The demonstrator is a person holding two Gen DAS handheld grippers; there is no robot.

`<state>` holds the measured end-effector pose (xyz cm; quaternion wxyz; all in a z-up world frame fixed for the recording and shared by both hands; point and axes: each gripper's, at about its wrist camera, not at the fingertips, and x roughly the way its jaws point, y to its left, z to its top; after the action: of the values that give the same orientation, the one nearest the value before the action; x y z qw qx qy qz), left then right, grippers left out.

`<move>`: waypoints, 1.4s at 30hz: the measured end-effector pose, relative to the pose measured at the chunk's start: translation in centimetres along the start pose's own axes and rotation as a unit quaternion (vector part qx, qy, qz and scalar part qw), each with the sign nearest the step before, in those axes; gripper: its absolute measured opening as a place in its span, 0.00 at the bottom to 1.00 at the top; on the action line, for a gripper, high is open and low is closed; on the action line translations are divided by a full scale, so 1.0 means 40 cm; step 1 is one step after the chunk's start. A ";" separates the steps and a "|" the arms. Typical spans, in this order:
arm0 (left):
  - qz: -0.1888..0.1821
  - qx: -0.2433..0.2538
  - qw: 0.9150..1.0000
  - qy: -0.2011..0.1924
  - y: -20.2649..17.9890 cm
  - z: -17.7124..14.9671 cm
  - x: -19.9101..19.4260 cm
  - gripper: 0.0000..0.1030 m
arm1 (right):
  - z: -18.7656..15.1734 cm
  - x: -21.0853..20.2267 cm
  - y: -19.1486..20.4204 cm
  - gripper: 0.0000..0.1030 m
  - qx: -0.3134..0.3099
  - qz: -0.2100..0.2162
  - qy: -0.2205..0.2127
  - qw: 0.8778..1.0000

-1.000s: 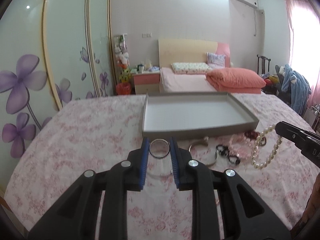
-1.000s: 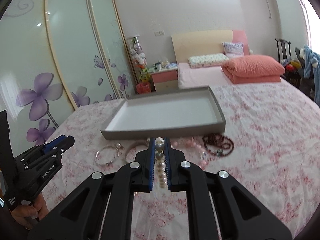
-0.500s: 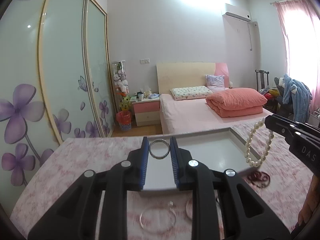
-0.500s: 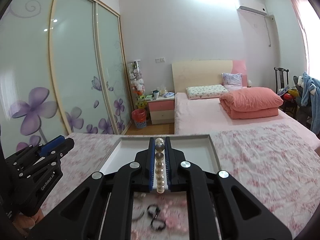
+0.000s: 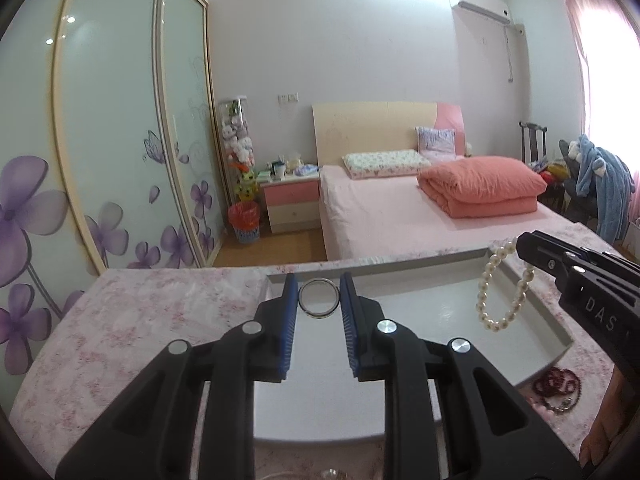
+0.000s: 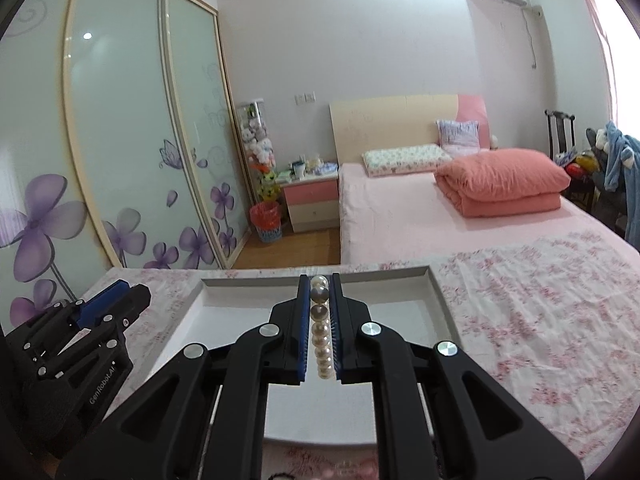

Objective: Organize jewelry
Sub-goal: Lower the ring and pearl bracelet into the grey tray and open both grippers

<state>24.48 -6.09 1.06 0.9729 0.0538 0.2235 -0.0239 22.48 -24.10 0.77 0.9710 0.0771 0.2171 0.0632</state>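
Observation:
My left gripper (image 5: 319, 294) is shut on a silver ring bangle (image 5: 319, 298), held upright between the blue pads above the grey tray (image 5: 562, 350). My right gripper (image 6: 320, 292) is shut on a white pearl bracelet (image 6: 322, 344), which runs along the gap between its pads. In the left wrist view that pearl bracelet (image 5: 505, 286) dangles as a loop from the right gripper's tip (image 5: 524, 242) over the tray's right part. The left gripper (image 6: 120, 300) shows at the lower left of the right wrist view, beside the tray (image 6: 444, 304).
The tray rests on a table with a pink floral cloth (image 6: 540, 320). A dark red bead bracelet (image 5: 558, 386) lies on the cloth by the tray's near right corner. More pink jewelry (image 6: 352, 468) lies at the near edge. Beyond the table stand a bed (image 5: 420, 216) and a sliding wardrobe (image 5: 100, 140).
Both grippers have moved forward over the table with their jewelry, from the near side of the tray to above its inside. The loose jewelry has dropped to the bottom of both views.

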 end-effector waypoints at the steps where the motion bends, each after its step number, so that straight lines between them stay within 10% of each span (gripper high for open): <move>1: -0.002 0.000 1.000 0.006 -0.003 -0.001 0.018 0.21 | -0.003 0.015 -0.002 0.10 0.003 0.000 0.006 1.000; 15: -0.027 0.002 0.998 0.065 -0.015 -0.045 0.168 0.22 | -0.052 0.131 -0.019 0.11 0.028 0.004 0.087 0.996; 22: -0.019 -0.007 0.998 0.062 0.004 -0.036 0.165 0.41 | -0.046 0.119 -0.051 0.13 0.043 -0.008 0.086 0.995; 25: -0.016 -0.020 0.998 0.059 0.029 -0.029 0.153 0.45 | -0.046 0.101 -0.060 0.27 0.048 -0.016 0.082 0.995; 42: 0.002 -0.062 0.996 0.064 0.209 -0.116 -0.070 0.57 | -0.074 -0.061 -0.135 0.27 0.044 -0.046 0.080 0.995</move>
<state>20.53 2.79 -1.09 0.9580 -0.0045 0.2867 -0.0047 19.49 -29.41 -1.84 0.9481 0.1047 0.2999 0.0143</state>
